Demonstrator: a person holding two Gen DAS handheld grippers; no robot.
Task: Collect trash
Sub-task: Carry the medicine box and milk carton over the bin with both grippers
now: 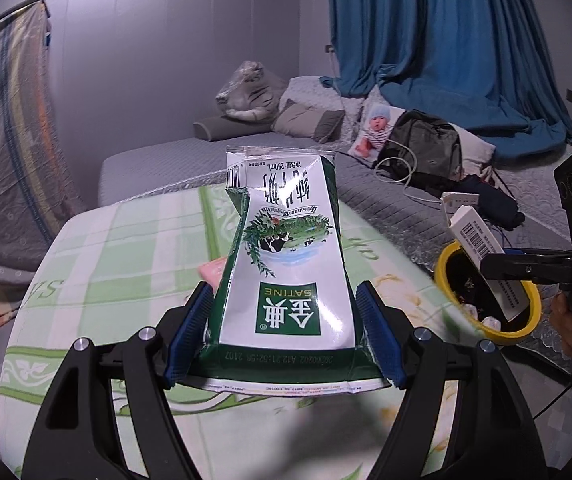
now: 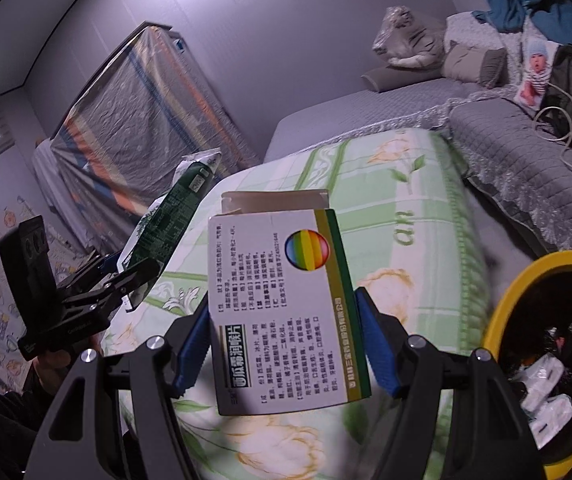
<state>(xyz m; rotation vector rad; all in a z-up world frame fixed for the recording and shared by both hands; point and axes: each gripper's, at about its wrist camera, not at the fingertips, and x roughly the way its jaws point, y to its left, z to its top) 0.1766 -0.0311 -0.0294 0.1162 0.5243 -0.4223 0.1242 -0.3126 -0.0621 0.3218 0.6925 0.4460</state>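
Note:
My left gripper (image 1: 284,322) is shut on a crushed green-and-white milk carton (image 1: 286,256), held above the green checked tablecloth (image 1: 118,264). The carton also shows in the right wrist view (image 2: 166,228) at the left. My right gripper (image 2: 286,340) is shut on a white medicine box (image 2: 282,304) with a rainbow circle, its top flap open. In the left wrist view that box (image 1: 481,248) hangs over the yellow-rimmed trash bin (image 1: 525,320). The bin (image 2: 501,312) sits at the lower right of the right wrist view, with white scraps inside.
A small pink item (image 1: 212,270) lies on the tablecloth behind the carton. Beyond the table is a grey bed (image 1: 214,152) with pillows, a plush tiger, a backpack (image 1: 425,144) and cables. Blue curtains (image 1: 445,32) hang at the back.

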